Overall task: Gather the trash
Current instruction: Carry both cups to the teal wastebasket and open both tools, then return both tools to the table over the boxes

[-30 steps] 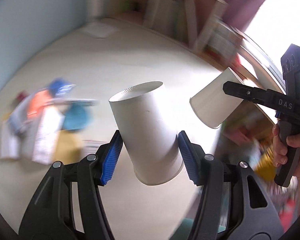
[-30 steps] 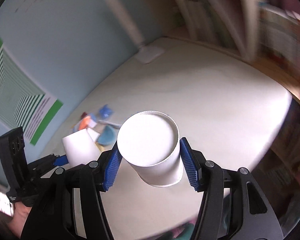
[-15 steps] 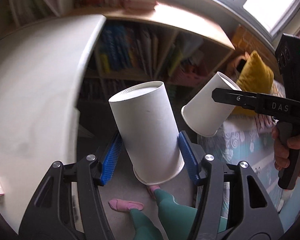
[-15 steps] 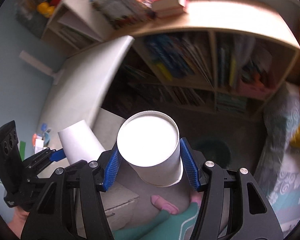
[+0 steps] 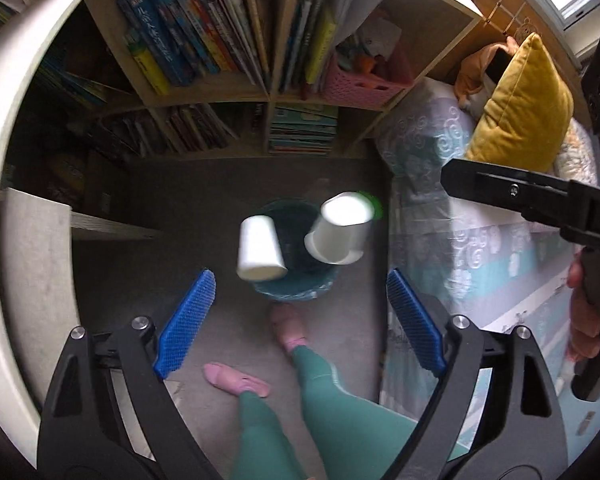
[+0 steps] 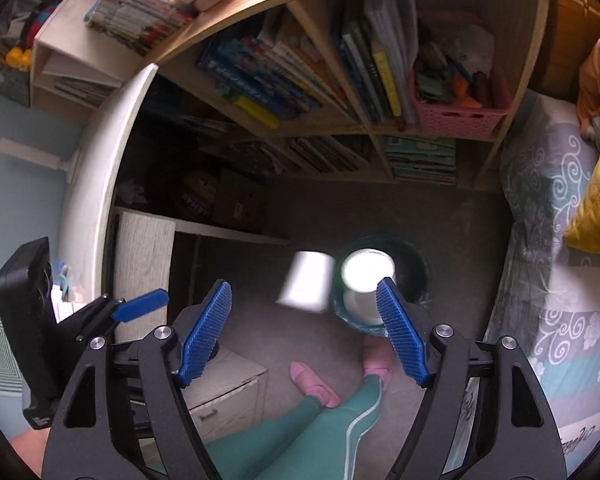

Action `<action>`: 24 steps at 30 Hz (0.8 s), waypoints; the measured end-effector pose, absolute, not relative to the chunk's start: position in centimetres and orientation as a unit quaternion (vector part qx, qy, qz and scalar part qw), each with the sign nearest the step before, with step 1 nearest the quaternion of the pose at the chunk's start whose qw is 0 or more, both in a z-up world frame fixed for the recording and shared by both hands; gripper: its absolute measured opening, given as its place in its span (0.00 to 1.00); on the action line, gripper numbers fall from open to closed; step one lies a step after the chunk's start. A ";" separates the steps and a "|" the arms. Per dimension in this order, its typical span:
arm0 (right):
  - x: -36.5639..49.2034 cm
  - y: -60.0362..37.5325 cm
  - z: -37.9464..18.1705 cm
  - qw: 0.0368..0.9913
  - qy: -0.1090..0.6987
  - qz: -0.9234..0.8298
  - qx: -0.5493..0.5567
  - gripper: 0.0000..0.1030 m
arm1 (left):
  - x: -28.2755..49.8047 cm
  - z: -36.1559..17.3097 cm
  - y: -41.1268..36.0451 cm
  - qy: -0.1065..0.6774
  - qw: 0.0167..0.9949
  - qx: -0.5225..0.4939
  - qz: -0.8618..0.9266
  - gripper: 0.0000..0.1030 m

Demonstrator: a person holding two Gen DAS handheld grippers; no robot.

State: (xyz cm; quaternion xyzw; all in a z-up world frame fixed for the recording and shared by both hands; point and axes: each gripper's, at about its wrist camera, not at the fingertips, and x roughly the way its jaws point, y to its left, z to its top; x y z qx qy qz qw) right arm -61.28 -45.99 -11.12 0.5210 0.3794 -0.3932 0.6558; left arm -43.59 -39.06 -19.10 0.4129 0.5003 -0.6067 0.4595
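We see the left gripper (image 5: 300,312) spread wide, nothing in it — right gripper (image 6: 304,332) likewise wide and bare. Past them, two white paper cups, one (image 5: 259,249) over the near-left rim of the dark teal trash bin (image 5: 300,290), the other (image 5: 342,234) above its mouth. Beyond the bin — bookshelf (image 5: 268,94).

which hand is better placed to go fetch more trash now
Neither has a clear edge, slightly left. Both the left gripper and right gripper are open and empty, the two paper cups blurred above the bin; the left is nearer the white desk.
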 end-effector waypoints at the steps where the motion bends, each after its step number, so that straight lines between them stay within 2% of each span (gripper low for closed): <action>1: -61.4 -46.1 -10.9 0.656 0.377 -0.395 0.522 0.73 | -43.6 -19.1 -39.0 0.502 0.460 0.412 -0.605 0.83; 8: -61.2 -46.2 -10.3 0.663 0.373 -0.392 0.518 0.73 | -41.8 -17.9 -38.8 0.499 0.479 0.394 -0.605 0.83; 13: -57.9 -46.4 -8.8 0.693 0.374 -0.361 0.500 0.73 | -37.0 -14.8 -36.7 0.495 0.521 0.354 -0.598 0.85; 24: -37.7 -43.8 -4.0 0.802 0.423 -0.186 0.379 0.75 | -21.1 -8.9 -25.5 0.490 0.681 0.244 -0.486 0.90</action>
